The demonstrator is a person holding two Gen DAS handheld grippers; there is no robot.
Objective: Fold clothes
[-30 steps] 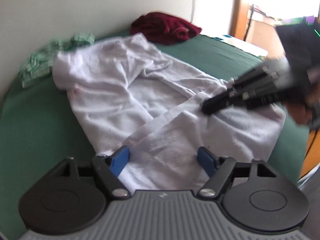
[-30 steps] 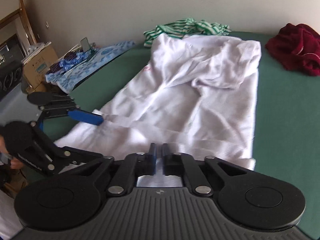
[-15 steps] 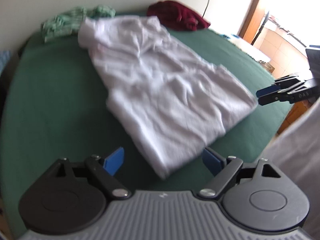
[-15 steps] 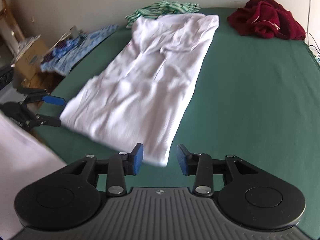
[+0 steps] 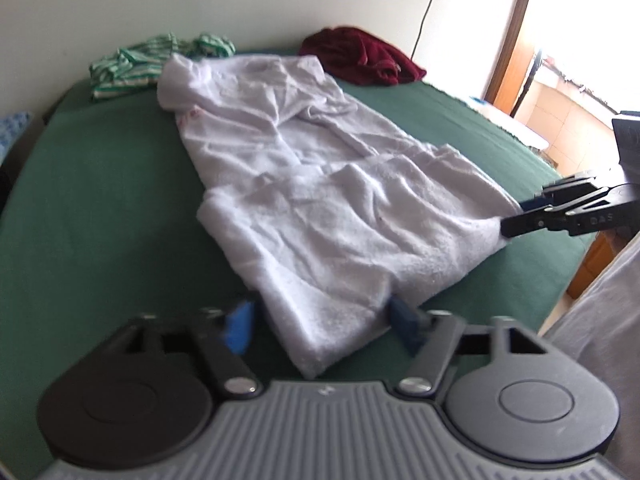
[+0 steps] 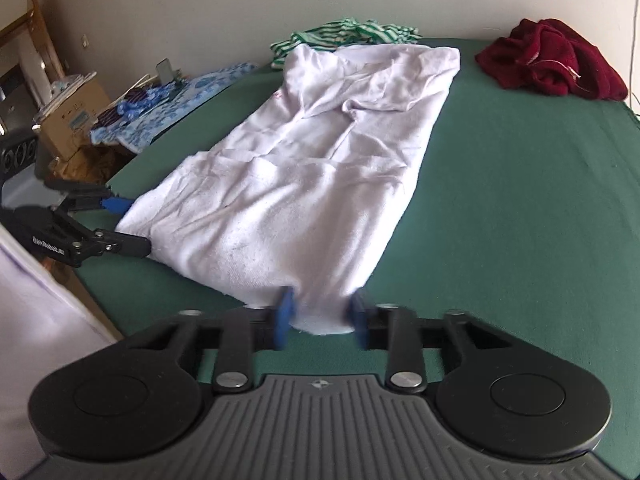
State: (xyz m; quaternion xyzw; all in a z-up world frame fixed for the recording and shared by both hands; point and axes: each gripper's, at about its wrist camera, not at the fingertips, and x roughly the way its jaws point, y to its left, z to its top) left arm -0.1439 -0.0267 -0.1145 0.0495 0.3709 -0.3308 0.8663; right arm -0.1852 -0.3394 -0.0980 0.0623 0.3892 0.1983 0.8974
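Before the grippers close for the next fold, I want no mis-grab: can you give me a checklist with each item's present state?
1. Left gripper open around the near corner of the white garment: ok.
2. Right gripper open around the other near corner: ok.
3. Fabric actually gripped: not ok, both sets of jaws stand apart.
4. Garment lying flat: not ok, wrinkled and bunched at the far end.
5. Fold path free: ok; the red garment lies apart, the striped garment sits just beyond the far end.
6. Layers between the fingers: cannot tell.
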